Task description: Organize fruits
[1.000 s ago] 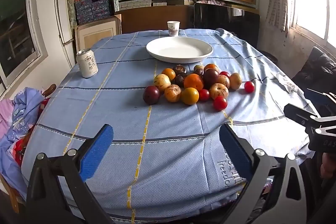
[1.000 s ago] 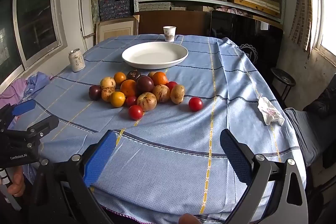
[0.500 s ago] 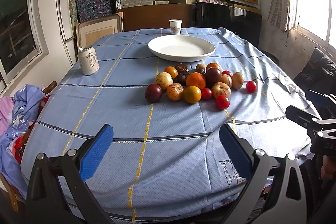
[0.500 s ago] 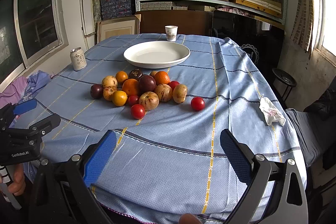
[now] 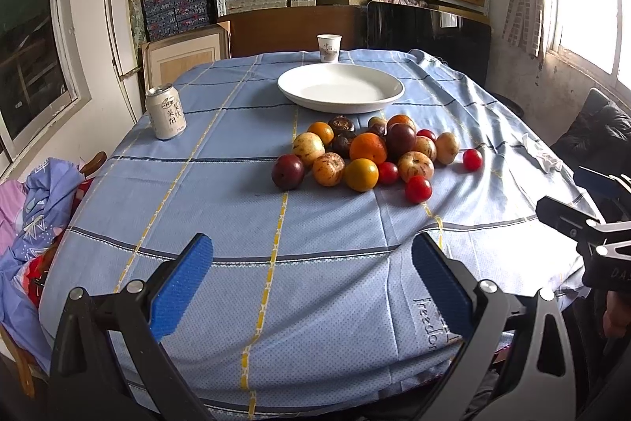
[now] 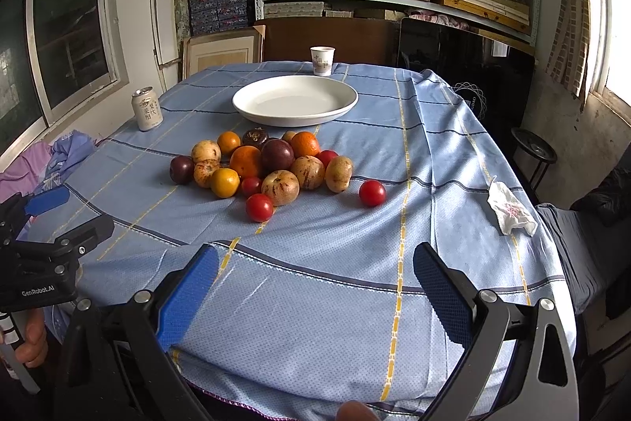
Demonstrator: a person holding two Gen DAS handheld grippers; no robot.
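Observation:
A pile of mixed fruit [image 5: 366, 152] lies mid-table on the blue cloth: oranges, speckled pears, dark plums, red tomatoes. It also shows in the right wrist view [image 6: 268, 164]. One red tomato [image 6: 372, 193] lies apart at the right. An empty white plate [image 5: 341, 92] stands behind the pile, also in the right wrist view [image 6: 295, 100]. My left gripper [image 5: 311, 279] is open and empty above the near table edge. My right gripper [image 6: 315, 287] is open and empty, likewise well short of the fruit.
A drink can [image 5: 165, 111] stands at the left of the table. A paper cup [image 5: 328, 47] stands behind the plate. A crumpled tissue [image 6: 510, 210] lies at the right edge. Clothes [image 5: 35, 216] hang off the left side. Shelves of boxes fill the back wall.
Both grippers have moved slightly forward toward the table, so the fruit and plate look a little nearer. Both stay open and empty.

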